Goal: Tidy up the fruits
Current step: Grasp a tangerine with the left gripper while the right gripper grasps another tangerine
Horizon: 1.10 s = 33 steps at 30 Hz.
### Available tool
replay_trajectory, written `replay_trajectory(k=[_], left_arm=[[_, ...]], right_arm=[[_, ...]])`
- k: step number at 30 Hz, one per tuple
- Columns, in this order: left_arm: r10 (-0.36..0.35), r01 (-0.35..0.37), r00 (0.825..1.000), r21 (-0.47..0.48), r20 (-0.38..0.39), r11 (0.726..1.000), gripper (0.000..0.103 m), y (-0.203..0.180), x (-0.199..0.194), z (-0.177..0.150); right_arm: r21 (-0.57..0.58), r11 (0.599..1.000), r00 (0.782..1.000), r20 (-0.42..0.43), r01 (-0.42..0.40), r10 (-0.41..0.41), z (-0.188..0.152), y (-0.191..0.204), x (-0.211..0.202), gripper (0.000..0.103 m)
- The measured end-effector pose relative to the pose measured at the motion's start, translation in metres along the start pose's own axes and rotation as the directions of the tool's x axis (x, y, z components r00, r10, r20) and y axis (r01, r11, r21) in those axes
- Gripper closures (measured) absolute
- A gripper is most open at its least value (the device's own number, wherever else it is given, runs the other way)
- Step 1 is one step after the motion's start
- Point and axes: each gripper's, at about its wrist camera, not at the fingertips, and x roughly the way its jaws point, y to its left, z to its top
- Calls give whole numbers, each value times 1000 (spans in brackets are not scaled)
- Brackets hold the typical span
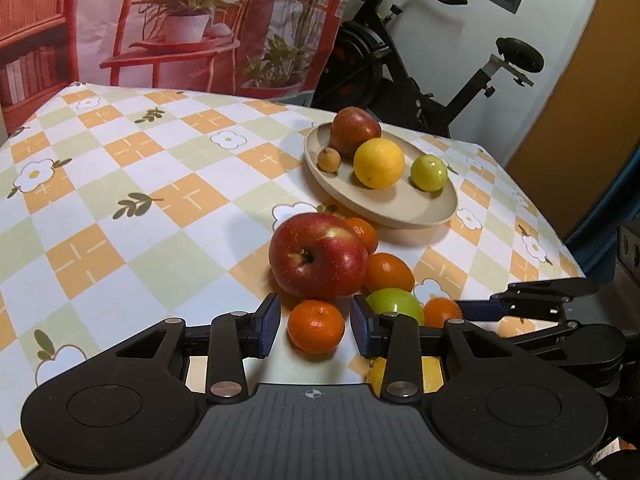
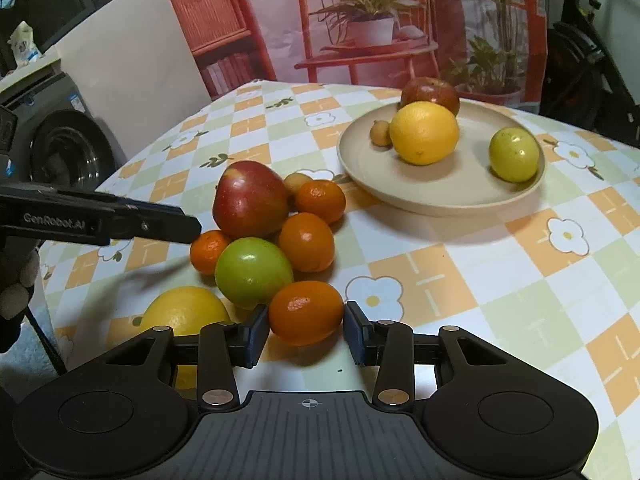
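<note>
Loose fruit lies heaped on the checked tablecloth: a big red apple point(image 1: 318, 256) point(image 2: 250, 200), a green apple point(image 2: 252, 272), a yellow citrus point(image 2: 184, 312) and several mandarins. My right gripper point(image 2: 306, 326) is shut on the nearest mandarin point(image 2: 306, 312), both pads touching its sides. My left gripper point(image 1: 316, 326) stands open at the pile's other side. Another mandarin point(image 1: 316, 326) rests on the table between its fingers, a small gap on each side. A beige plate point(image 1: 400, 220) point(image 2: 440, 208) farther back holds a red apple, a yellow citrus, a pale green fruit and a small brown fruit.
The table's right edge point(image 1: 560, 240) runs close behind the plate, with an exercise bike point(image 1: 440, 60) beyond it. A printed backdrop hangs behind the table. A washing machine point(image 2: 68, 148) stands left of the table. A gloved hand point(image 2: 16, 280) holds the left gripper.
</note>
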Motion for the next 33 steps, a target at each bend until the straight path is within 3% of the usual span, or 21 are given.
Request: replay_trajectory(k=[19, 33], left_arm=[[-7, 5, 997, -23, -83, 1000, 63, 0, 28, -5], [23, -22, 999, 22, -49, 1000, 67, -6, 13, -2]], right_arm=[[12, 999, 997, 64, 35, -35, 1, -12, -14, 66], [25, 999, 993, 106, 48, -50, 6, -19, -28, 66]])
